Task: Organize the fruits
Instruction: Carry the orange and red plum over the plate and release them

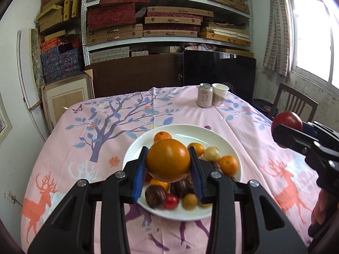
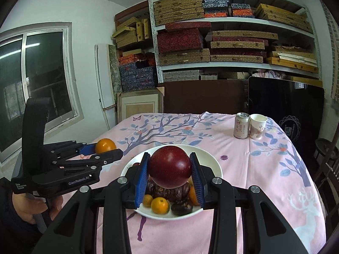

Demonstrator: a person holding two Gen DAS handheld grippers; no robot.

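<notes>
My left gripper [image 1: 168, 165] is shut on a large orange [image 1: 168, 159], held in the air above the white plate [image 1: 135, 146]. The plate carries several small oranges, dark round fruits, a pale one and a cherry tomato [image 1: 171, 201]. My right gripper [image 2: 170, 169] is shut on a dark red apple [image 2: 170, 166], also above the plate [image 2: 211, 158]. In the left wrist view the right gripper [image 1: 284, 133] with the apple [image 1: 287, 119] hangs at the right. The left gripper [image 2: 106, 150] with the orange [image 2: 105, 145] shows at the left of the right wrist view.
A pink printed cloth [image 1: 95, 127] covers the table. A drink can [image 1: 204, 95] and a paper cup [image 1: 220, 94] stand at its far right. A wooden chair [image 1: 296, 103] is at the right, shelves of boxes [image 1: 169, 21] stand behind, and a person's hand [image 2: 27, 207] holds the left gripper.
</notes>
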